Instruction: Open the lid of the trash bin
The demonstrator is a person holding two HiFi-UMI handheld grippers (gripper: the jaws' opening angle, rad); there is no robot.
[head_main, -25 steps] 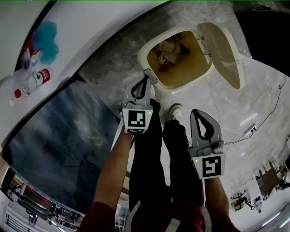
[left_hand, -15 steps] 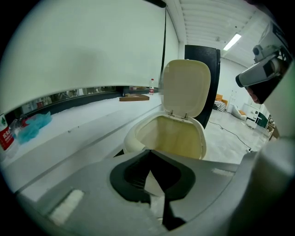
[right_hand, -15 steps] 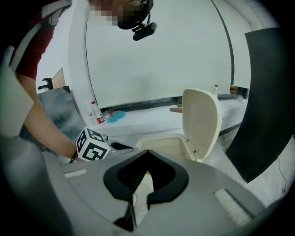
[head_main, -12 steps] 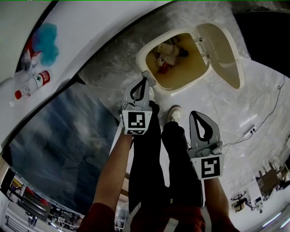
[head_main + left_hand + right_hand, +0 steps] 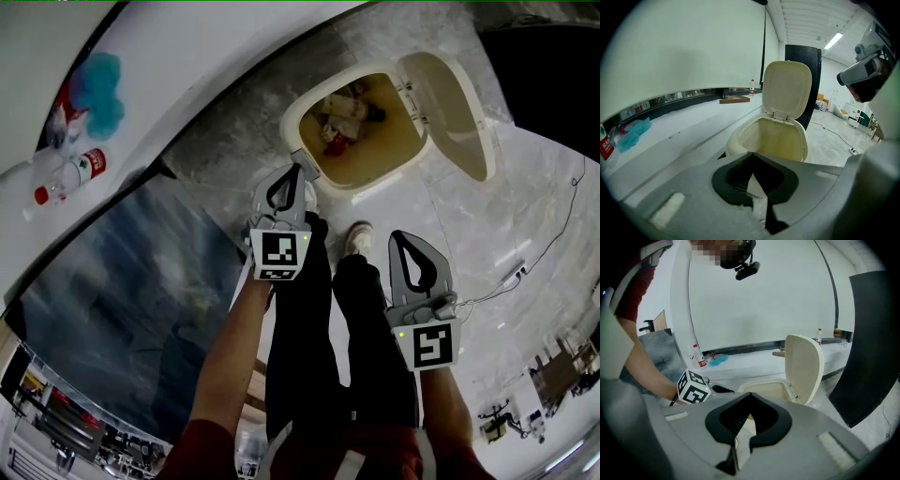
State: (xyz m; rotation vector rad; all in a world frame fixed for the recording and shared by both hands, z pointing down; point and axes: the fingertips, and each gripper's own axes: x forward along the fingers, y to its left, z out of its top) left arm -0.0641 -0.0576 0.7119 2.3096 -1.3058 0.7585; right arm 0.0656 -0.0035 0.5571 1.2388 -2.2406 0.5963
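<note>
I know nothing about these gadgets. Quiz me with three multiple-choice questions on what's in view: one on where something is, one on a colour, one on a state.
1. Which gripper is nearer the trash bin?
A. the left gripper
B. the right gripper
C. neither, both rest inside it

2. What colour is the trash bin?
A. blue
B. cream
C. red

3. How is the lid?
A. shut flat on the bin
B. taken off and lying on the floor
C. open, standing up on its hinges

Answers:
1 A, since in the head view the left gripper's tips come close to the bin's rim while the right gripper hangs farther back.
2 B, since the rim, walls and lid all show a pale cream in every view.
3 C, since both gripper views show the lid upright behind the open mouth.
</note>
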